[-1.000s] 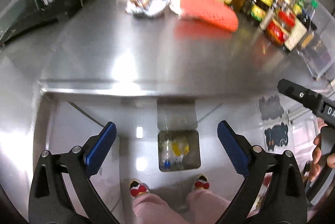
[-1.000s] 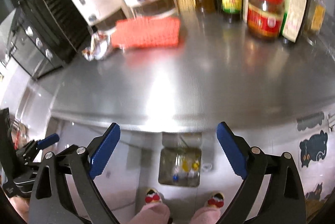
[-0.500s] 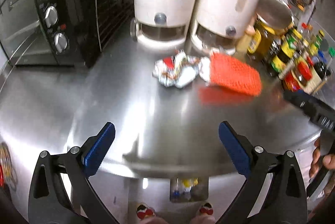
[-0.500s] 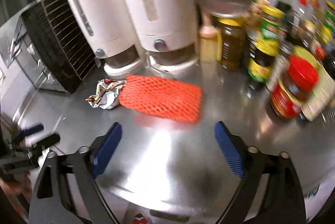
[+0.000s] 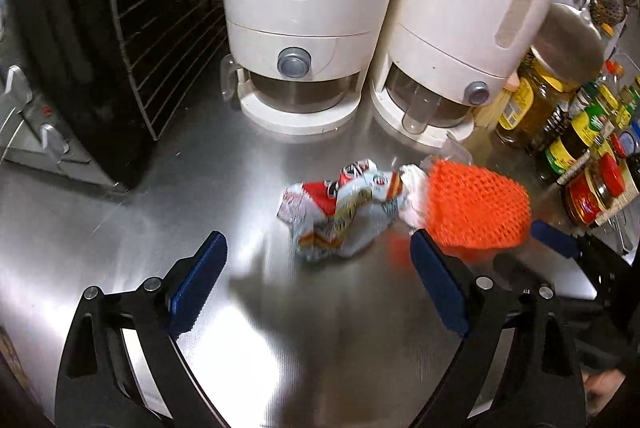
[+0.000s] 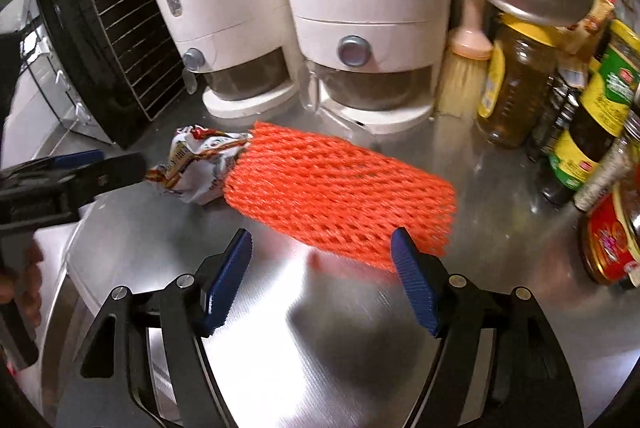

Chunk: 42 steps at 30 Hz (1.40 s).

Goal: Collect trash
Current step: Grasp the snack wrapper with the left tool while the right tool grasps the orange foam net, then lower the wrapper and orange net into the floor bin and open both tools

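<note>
A crumpled white, red and blue snack wrapper (image 5: pixel 340 212) lies on the steel counter (image 5: pixel 160 188). An orange foam net sleeve (image 5: pixel 476 208) lies touching its right side. My left gripper (image 5: pixel 318 276) is open and empty, just short of the wrapper. In the right wrist view, the orange sleeve (image 6: pixel 340 192) lies flat with the wrapper (image 6: pixel 196 164) at its left end. My right gripper (image 6: pixel 322 276) is open and empty, its fingers just in front of the sleeve. The left gripper's finger (image 6: pixel 80 176) reaches in from the left, close to the wrapper.
Two white dispensers (image 5: pixel 304 8) (image 5: pixel 472 20) stand right behind the trash. A black oven with a wire rack (image 5: pixel 100 28) is at the left. Several sauce jars and bottles (image 6: pixel 592 116) and a brush (image 6: pixel 464 76) crowd the right side.
Both grippers have risen from below the counter edge and moved forward over the counter toward the trash. The wrapper and sleeve now sit much closer to the fingers. Both stayed open.
</note>
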Each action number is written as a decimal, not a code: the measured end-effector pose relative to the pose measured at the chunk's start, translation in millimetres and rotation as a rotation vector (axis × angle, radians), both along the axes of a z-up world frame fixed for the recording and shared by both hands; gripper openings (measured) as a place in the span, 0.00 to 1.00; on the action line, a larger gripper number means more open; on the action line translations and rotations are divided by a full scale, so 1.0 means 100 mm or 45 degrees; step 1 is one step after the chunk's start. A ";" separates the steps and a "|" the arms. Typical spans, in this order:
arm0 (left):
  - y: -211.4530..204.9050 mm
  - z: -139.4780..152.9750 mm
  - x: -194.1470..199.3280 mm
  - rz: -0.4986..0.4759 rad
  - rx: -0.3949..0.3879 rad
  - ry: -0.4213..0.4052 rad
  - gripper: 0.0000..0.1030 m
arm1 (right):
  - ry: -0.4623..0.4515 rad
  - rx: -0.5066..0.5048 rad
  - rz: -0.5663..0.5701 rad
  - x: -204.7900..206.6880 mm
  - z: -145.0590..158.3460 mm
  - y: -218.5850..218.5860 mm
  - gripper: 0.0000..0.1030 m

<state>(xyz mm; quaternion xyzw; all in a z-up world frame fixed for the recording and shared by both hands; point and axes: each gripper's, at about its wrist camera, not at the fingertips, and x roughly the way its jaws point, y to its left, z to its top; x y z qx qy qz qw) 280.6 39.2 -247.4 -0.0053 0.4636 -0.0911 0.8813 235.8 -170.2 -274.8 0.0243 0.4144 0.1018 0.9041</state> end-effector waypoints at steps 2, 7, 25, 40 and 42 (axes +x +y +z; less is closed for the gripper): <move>-0.04 -0.04 0.11 -0.012 -0.001 0.009 0.85 | -0.005 -0.037 0.031 0.04 -0.02 0.06 0.70; -0.17 -0.12 0.30 -0.054 0.022 0.025 0.84 | 0.045 -0.050 0.057 0.16 -0.14 0.09 0.67; -0.21 -0.42 0.57 -0.104 -0.024 0.140 0.36 | 0.130 0.024 -0.080 0.36 -0.34 -0.15 0.07; -0.22 -0.07 0.03 -0.113 0.014 0.048 0.27 | 0.093 0.071 -0.123 -0.07 -0.09 -0.26 0.07; -0.20 -0.01 -0.10 -0.111 0.008 0.032 0.27 | 0.090 0.074 -0.122 -0.16 -0.06 -0.24 0.07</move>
